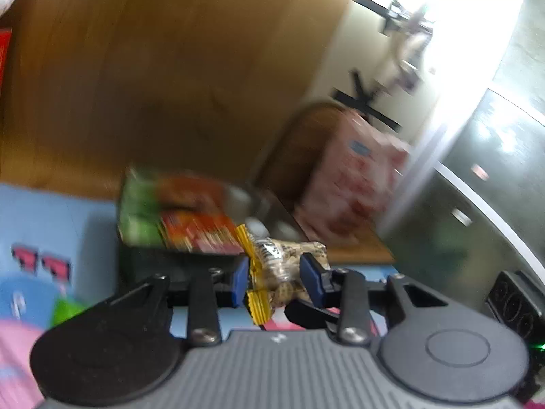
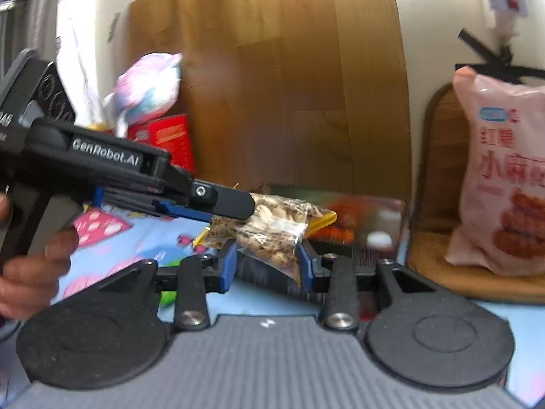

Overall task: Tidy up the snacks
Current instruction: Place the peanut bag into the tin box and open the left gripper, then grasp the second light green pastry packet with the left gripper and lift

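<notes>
Gripping one clear plastic bag of nuts with yellow edges [image 2: 272, 231] at lower centre, the left hand-held gripper [image 2: 238, 209] and right hand-held gripper [image 2: 267, 266] both squeeze it; pulling apart could tear it, I think.

A tall wooden panel [image 2: 289, 78] with a warm brown grain rises behind the table, set against a cream wall [image 2: 432, 17]. Black strips of tape [image 2: 490, 54] cross on the wall at right. Strong daylight [image 1: 442, 17] floods the upper right of the left wrist view, washing out detail, beside a grey reflective surface [image 1: 504, 170]. The table wears a light blue cartoon-print cloth [image 2: 163, 235]. A wooden board [image 2: 439, 177] stands at its far right edge.
</notes>
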A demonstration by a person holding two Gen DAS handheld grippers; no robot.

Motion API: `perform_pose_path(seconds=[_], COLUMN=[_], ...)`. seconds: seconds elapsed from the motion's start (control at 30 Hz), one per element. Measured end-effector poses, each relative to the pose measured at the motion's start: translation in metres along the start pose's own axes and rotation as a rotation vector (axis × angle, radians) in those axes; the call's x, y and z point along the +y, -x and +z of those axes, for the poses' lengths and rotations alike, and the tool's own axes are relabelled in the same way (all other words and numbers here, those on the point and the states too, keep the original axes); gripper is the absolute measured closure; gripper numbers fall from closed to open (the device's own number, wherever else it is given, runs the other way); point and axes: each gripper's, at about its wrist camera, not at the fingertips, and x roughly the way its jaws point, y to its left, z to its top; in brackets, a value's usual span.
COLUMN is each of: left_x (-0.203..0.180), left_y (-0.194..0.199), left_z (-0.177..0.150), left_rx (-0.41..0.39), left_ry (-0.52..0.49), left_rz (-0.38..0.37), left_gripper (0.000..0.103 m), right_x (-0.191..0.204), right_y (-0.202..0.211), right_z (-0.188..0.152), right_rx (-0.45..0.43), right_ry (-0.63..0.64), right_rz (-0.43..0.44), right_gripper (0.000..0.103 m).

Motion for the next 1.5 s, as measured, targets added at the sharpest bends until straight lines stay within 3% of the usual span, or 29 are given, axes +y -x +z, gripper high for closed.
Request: perform_pose_path(seconds=[0.1, 0.17, 0.23, 0.4, 0.57, 0.67, 0.77, 1.03, 1.13, 1.3, 1.5], left_x=[0.013, 0.019, 0.025, 0.043, 0.058, 0.049, 0.037, 0.015, 0.008, -0.003, -0.010], left_y=[-0.020, -0.031, -0.034, 0.006, 0.029, 0.021, 0.000, -0.032, -0.028, -0.027, -0.010], left_z=[0.022, 0.028, 0.027, 0.004, -0.028, -0.045, -0.057, -0.080, -0.087, -0.090, -0.081], left_rx=[-0.022, -0.031, -0.022, -0.065, 0.011, 0.069, 0.131, 0.212, 0.202, 0.188, 0.150], left_ry=[0.007, 0.005, 0.016, 0.054, 0.145, 0.147, 0.150, 0.127, 0.085, 0.043, 0.036], left_rz=[0.067, 0.127, 0.158, 0.100, 0.047, 0.006, -0.013, 0.014, 0.038, 0.086, 0.067], left_gripper=[0.068, 0.056, 0.056, 0.056, 0.056, 0.054, 0.042, 0.043, 0.044, 0.053, 0.057], right_x=[-0.006, -0.006, -0.007, -0.009, -0.012, -0.015, -0.010, 0.018, 0.027, 0.029, 0.035], right_y=[-0.036, -0.052, -0.054, -0.008, 0.030, 0.041, 0.038, 0.016, 0.011, 0.013, 0.029], right_z=[0.014, 0.017, 0.015, -0.002, -0.041, -0.061, -0.067, -0.067, -0.068, -0.067, -0.065], right_rx=[0.010, 0.019, 0.017, -0.039, 0.064, 0.136, 0.192, 0.250, 0.262, 0.235, 0.124], right_ry=[0.000, 0.012, 0.004, -0.067, -0.152, -0.187, -0.156, 0.024, 0.090, 0.113, 0.132], right_rz=[-0.007, -0.033, -0.060, -0.048, -0.035, -0.015, -0.009, -0.035, -0.046, -0.073, -0.094], right_gripper=[0.058, 0.048, 0.048, 0.048, 0.044, 0.043, 0.037, 0.036, 0.040, 0.061, 0.063])
